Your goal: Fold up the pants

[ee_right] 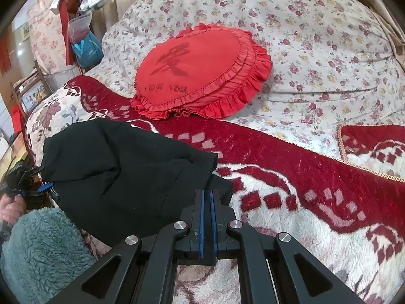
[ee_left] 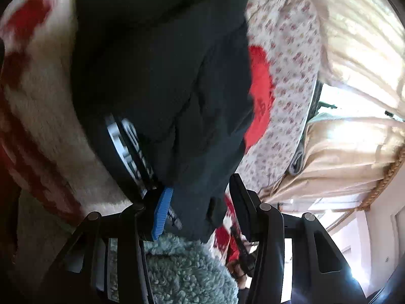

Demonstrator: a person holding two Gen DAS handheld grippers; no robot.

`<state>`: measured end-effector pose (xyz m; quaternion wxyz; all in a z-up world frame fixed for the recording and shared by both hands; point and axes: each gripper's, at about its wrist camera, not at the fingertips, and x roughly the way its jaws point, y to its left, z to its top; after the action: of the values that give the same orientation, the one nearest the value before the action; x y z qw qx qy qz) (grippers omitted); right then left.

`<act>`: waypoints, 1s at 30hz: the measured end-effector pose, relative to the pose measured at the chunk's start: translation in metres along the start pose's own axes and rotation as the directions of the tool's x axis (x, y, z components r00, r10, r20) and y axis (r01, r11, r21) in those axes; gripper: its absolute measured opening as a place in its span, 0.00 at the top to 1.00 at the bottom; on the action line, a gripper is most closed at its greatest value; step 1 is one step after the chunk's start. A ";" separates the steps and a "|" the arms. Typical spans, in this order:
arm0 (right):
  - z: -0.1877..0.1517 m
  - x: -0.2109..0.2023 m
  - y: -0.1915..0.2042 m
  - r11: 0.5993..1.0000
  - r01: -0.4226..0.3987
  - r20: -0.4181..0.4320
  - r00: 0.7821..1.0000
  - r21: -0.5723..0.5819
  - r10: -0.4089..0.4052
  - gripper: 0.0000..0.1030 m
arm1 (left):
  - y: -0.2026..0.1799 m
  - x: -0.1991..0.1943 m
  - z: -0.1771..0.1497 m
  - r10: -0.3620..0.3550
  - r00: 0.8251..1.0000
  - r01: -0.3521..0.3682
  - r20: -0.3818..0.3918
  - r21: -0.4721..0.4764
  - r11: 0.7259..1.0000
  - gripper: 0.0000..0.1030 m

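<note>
Left wrist view sits right behind the left claw (ee_left: 200, 207), rolled well over, so the bed runs tilted and the bright curtain (ee_left: 354, 63) stands off to its right. The black pants (ee_left: 162, 76) fill the lens just ahead of the fingers, very close. Right wrist view rides behind the right claw (ee_right: 207, 217), angled down across the bed, with more room ahead. Both catch the pants, the red cushion (ee_right: 200, 71) beyond them, and the fuzzy teal sleeve (ee_right: 43, 250).
</note>
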<state>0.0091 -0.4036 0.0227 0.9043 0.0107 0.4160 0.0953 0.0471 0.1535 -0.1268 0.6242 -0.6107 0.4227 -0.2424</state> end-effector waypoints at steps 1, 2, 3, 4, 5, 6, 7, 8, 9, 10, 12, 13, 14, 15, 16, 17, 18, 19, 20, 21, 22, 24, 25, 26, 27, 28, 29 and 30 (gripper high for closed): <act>0.000 0.001 0.000 1.000 0.000 -0.002 1.000 -0.001 0.000 0.97 | -0.002 -0.005 0.002 -0.006 1.000 0.006 0.024 0.011 1.000 0.56; 0.000 0.000 0.001 1.000 0.000 -0.001 1.000 -0.002 0.000 0.97 | -0.004 -0.014 0.004 -0.007 0.998 0.005 0.063 0.030 1.000 0.56; 0.000 0.000 0.002 1.000 -0.001 0.000 1.000 -0.003 0.001 0.97 | -0.006 -0.023 0.007 -0.009 0.995 0.005 0.099 0.043 0.999 0.56; 0.000 -0.001 0.002 1.000 -0.002 0.003 1.000 -0.005 0.002 0.97 | -0.006 -0.030 0.010 -0.030 0.993 0.025 0.115 0.046 0.999 0.56; 0.000 -0.001 0.002 1.000 -0.003 0.005 1.000 -0.006 0.003 0.97 | -0.006 -0.033 0.011 -0.041 0.991 0.035 0.126 0.049 0.998 0.56; 0.000 -0.001 0.002 1.000 -0.002 0.005 1.000 -0.003 0.002 0.97 | -0.007 -0.039 0.013 -0.042 0.988 0.032 0.148 0.063 0.997 0.56; 0.000 0.000 0.002 1.000 -0.002 0.004 1.000 -0.002 0.002 0.97 | -0.007 -0.042 0.014 -0.037 0.988 0.026 0.153 0.072 0.997 0.56; 0.000 0.000 0.001 1.000 -0.002 0.003 1.000 0.003 0.002 0.97 | -0.006 -0.041 0.015 -0.033 0.988 0.021 0.153 0.075 0.997 0.56; 0.001 0.000 0.000 1.000 -0.008 0.004 1.000 0.012 0.008 0.97 | -0.005 -0.040 0.014 -0.025 0.988 0.013 0.154 0.077 0.997 0.56; 0.001 -0.001 -0.001 1.000 -0.013 0.007 1.000 0.020 0.013 0.97 | -0.005 -0.038 0.013 -0.015 0.988 0.002 0.155 0.079 0.997 0.56; 0.002 -0.005 -0.010 0.995 -0.046 0.033 0.999 0.092 0.043 0.97 | -0.005 -0.033 0.009 0.024 0.989 -0.039 0.148 0.101 0.994 0.62; 0.002 -0.007 -0.014 0.989 -0.065 0.044 0.997 0.132 0.060 0.97 | -0.006 -0.031 0.007 0.038 0.989 -0.055 0.142 0.115 0.992 0.63; 0.002 -0.012 -0.026 0.963 -0.124 0.081 0.991 0.238 0.108 0.97 | -0.010 -0.027 0.003 0.067 0.988 -0.087 0.138 0.141 0.986 0.65; 0.000 -0.014 -0.033 0.940 -0.162 0.105 0.985 0.301 0.136 0.96 | -0.015 -0.024 -0.001 0.097 0.986 -0.121 0.136 0.177 0.977 0.67; -0.004 -0.017 -0.043 0.891 -0.225 0.149 0.972 0.394 0.179 0.96 | -0.020 -0.021 -0.005 0.120 0.983 -0.147 0.138 0.211 0.966 0.67; -0.012 -0.018 -0.054 0.815 -0.300 0.207 0.952 0.495 0.225 0.95 | -0.025 -0.020 -0.007 0.139 0.980 -0.170 0.143 0.233 0.958 0.67; -0.022 -0.017 -0.062 0.728 -0.364 0.256 0.931 0.582 0.261 0.95 | -0.029 -0.018 -0.011 0.167 0.974 -0.203 0.154 0.261 0.944 0.67; -0.027 -0.015 -0.065 0.676 -0.394 0.279 0.919 0.622 0.279 0.93 | -0.033 -0.017 -0.014 0.186 0.968 -0.228 0.167 0.286 0.931 0.67; -0.038 -0.010 -0.069 0.595 -0.436 0.312 0.900 0.675 0.305 0.93 | -0.035 -0.017 -0.014 0.194 0.965 -0.240 0.173 0.298 0.924 0.67; -0.044 -0.005 -0.069 0.550 -0.450 0.319 0.892 0.704 0.321 0.92 | -0.037 -0.016 -0.016 0.213 0.959 -0.264 0.186 0.317 0.911 0.68; -0.053 0.003 -0.067 0.495 -0.459 0.316 0.883 0.737 0.348 0.92 | -0.038 -0.015 -0.018 0.223 0.956 -0.277 0.193 0.327 0.904 0.70; -0.059 0.011 -0.062 0.447 -0.470 0.316 0.870 0.761 0.378 0.92 | -0.038 -0.012 -0.020 0.264 0.941 -0.324 0.209 0.350 0.879 0.82; -0.061 0.016 -0.059 0.428 -0.471 0.312 0.866 0.772 0.390 0.91 | -0.037 -0.012 -0.021 0.284 0.934 -0.346 0.217 0.353 0.869 0.85; -0.064 0.021 -0.056 0.408 -0.468 0.307 0.863 0.784 0.402 0.89 | -0.034 -0.011 -0.020 0.295 0.930 -0.356 0.218 0.347 0.867 0.86; -0.065 0.027 -0.053 0.378 -0.477 0.311 0.851 0.793 0.422 0.87 | -0.032 -0.010 -0.020 0.296 0.931 -0.356 0.215 0.338 0.872 0.86; -0.066 0.034 -0.053 0.352 -0.482 0.314 0.842 0.802 0.438 0.81 | -0.031 -0.009 -0.019 0.299 0.929 -0.358 0.217 0.332 0.873 0.86; -0.067 0.037 -0.052 0.336 -0.480 0.313 0.840 0.811 0.444 0.73 | -0.030 -0.009 -0.019 0.301 0.928 -0.360 0.218 0.331 0.872 0.86; -0.068 0.042 -0.051 0.317 -0.469 0.307 0.841 0.824 0.446 0.69 | -0.029 -0.009 -0.020 0.300 0.929 -0.359 0.217 0.332 0.872 0.86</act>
<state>-0.0071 -0.4497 -0.0585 0.7061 0.5899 0.3732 0.1190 0.0323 0.1458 -0.0941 0.7905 -0.4197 0.4174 -0.1572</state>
